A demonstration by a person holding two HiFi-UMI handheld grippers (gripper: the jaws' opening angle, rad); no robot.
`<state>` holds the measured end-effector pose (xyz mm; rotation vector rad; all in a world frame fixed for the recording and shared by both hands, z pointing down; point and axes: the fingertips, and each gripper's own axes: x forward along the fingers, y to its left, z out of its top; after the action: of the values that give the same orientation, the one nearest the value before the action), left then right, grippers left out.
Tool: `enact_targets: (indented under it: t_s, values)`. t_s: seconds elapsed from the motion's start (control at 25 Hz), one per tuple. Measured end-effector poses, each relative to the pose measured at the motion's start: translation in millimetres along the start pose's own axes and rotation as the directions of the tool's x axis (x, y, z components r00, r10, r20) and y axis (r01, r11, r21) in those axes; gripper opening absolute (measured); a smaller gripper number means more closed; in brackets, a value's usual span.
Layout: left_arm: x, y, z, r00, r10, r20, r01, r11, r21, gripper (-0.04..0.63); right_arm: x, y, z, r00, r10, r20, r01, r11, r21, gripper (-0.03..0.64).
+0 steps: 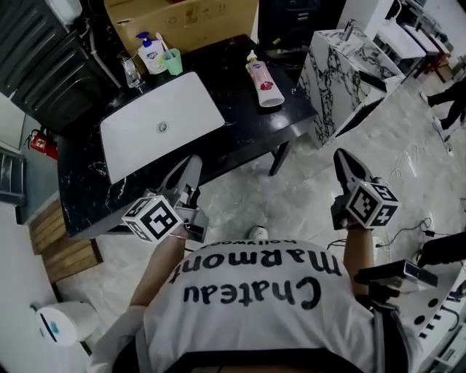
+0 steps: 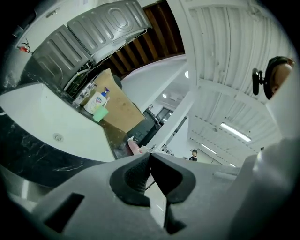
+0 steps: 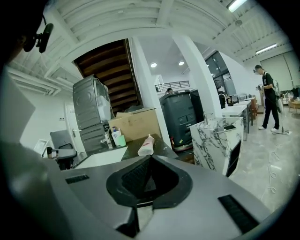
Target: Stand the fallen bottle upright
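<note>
Pale pink, white-capped bottle (image 1: 263, 80) flat on black counter (image 1: 240, 127), far right; left gripper (image 1: 191, 166) and right gripper (image 1: 344, 160) jaws together, empty.

A black marbled table (image 1: 240, 124) holds a white sink (image 1: 193, 109). At its far corner stand a soap dispenser (image 1: 151, 55), a green cup (image 1: 173, 63) and a clear glass (image 1: 132, 73), before a cardboard box (image 1: 182, 22). A marble-patterned cabinet (image 1: 342, 73) stands beside the table.
</note>
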<state>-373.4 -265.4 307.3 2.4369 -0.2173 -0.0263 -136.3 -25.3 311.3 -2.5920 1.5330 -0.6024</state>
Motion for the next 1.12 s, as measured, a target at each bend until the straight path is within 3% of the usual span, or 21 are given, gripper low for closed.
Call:
enact_targets:
  t_s: [0.16,0.56,0.84,0.96,1.12]
  values:
    - [42.6,2.0,1.9,0.999,0.02,0.033,-0.019,1.0,-0.008,0.015,28.1,-22.6,8.7,0.999,0.048,-0.018,-0.049,0.998,-0.032,0.009]
    - [108.1,11.4,-4.1,0.994,0.105,-0.012,-0.105,0.994,0.012,0.015,49.1,-92.0,0.8,1.0,0.019,-0.024,-0.015,0.989,0.146,0.009]
    - [163.9,23.4,1.7,0.985,0.175,0.002,-0.175,0.984,0.037,0.015,66.7,-132.8,-9.4,0.998,-0.005,-0.07,0.019,0.979,0.204,0.009]
    - [196.2,27.6,1.5,0.984,0.176,-0.011,-0.175,0.984,0.032,0.015,82.2,-155.8,-3.2,0.997,-0.018,-0.077,0.034,0.976,0.215,0.009]
    - [244.0,32.5,11.2,0.985,0.17,0.029,-0.171,0.985,0.029,0.017,107.7,-187.2,9.8,0.995,-0.031,-0.099,0.052,0.977,0.208,0.009]
